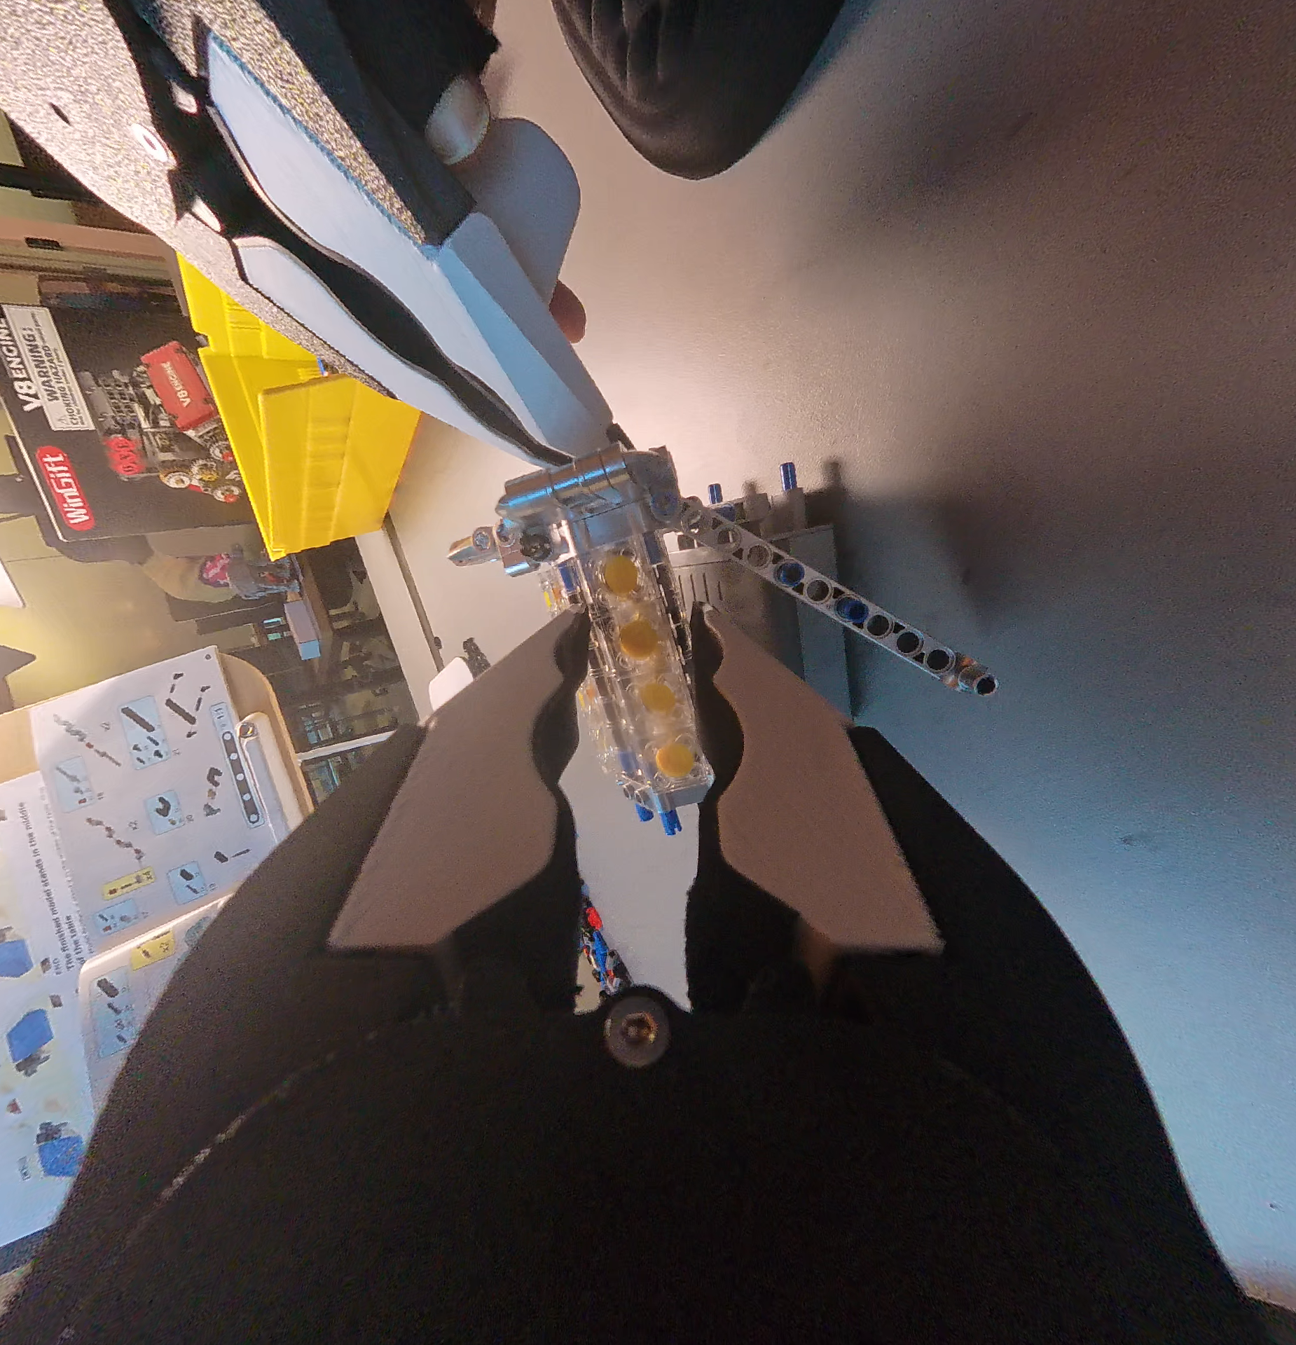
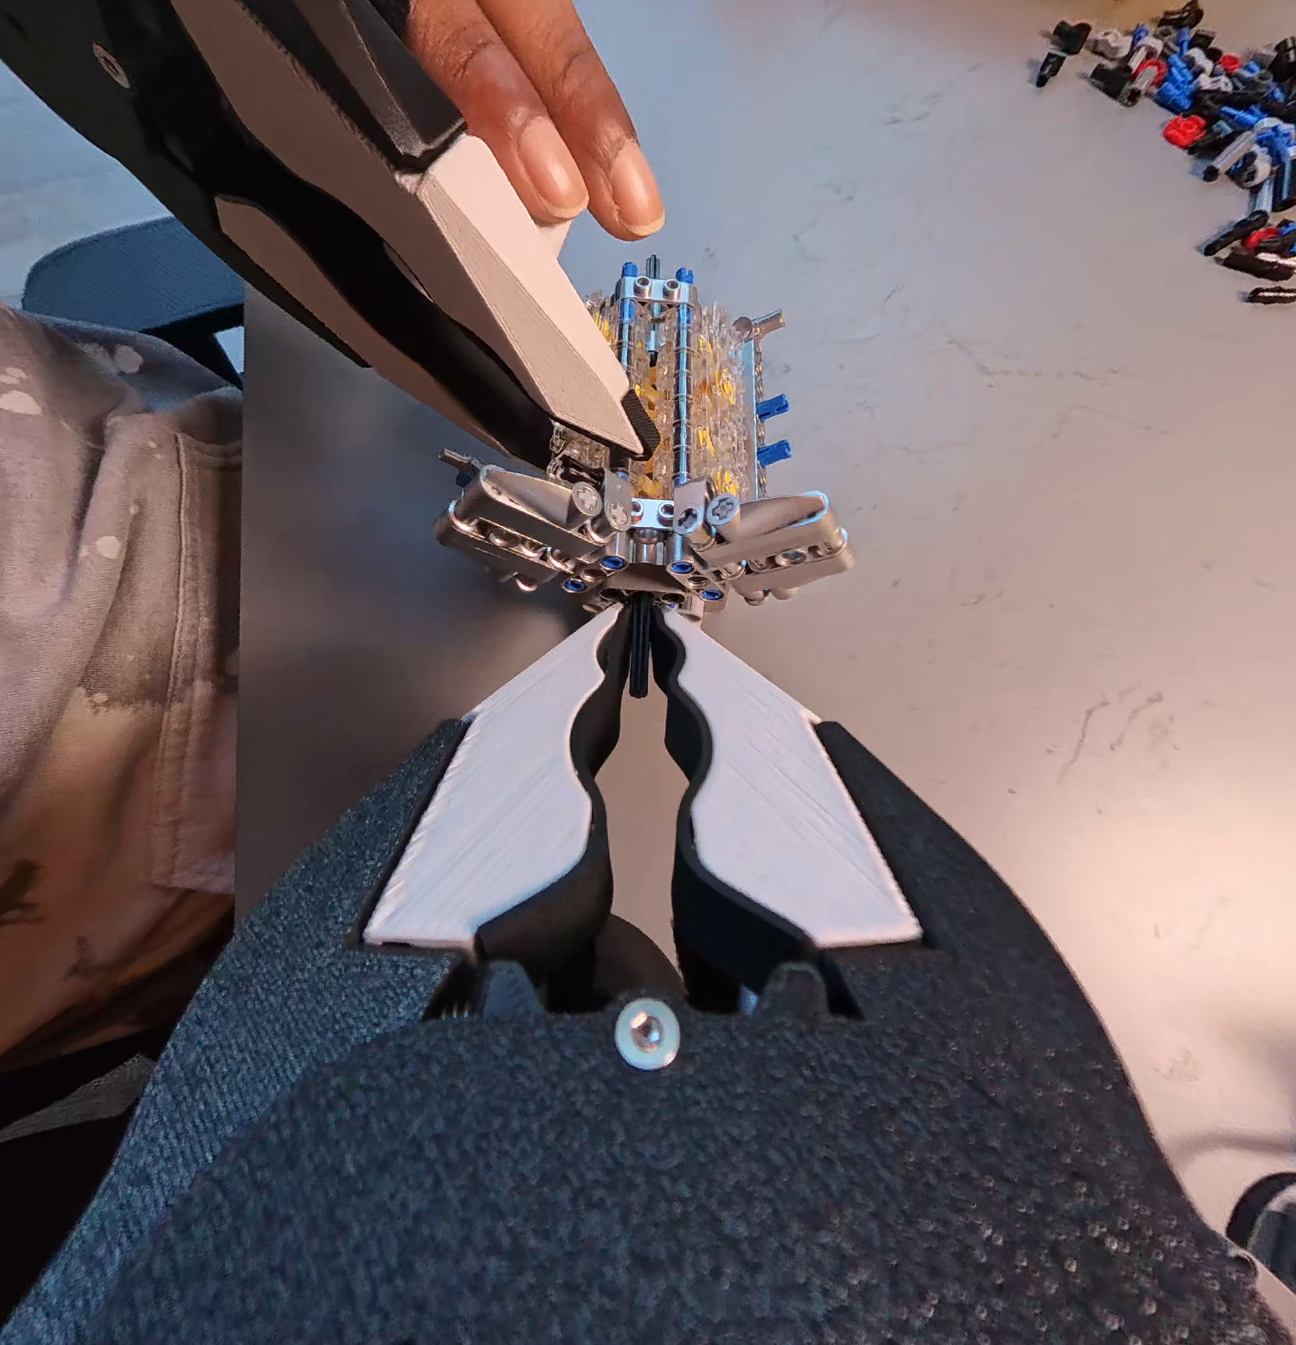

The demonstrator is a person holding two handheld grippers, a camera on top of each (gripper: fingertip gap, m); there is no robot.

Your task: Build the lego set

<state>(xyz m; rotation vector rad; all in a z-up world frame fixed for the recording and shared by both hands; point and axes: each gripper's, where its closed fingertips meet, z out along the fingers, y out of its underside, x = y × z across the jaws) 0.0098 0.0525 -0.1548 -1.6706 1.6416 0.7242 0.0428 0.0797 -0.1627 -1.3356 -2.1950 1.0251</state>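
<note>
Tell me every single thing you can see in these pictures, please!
brick engine model: one, clear with yellow and silver parts, held between both grippers above the table
black axle: one, sticking out of the model's near end, pinched by the right gripper
holed beam: one, silver with blue pins, jutting from the model
loose brick pieces: a pile, blue, black, red, far right of the grey table
yellow bin: one, left
toy box: one, black, beside the bin
instruction sheets: several, white, lower left
left gripper: shut on the model
right gripper: shut on the axle
</note>
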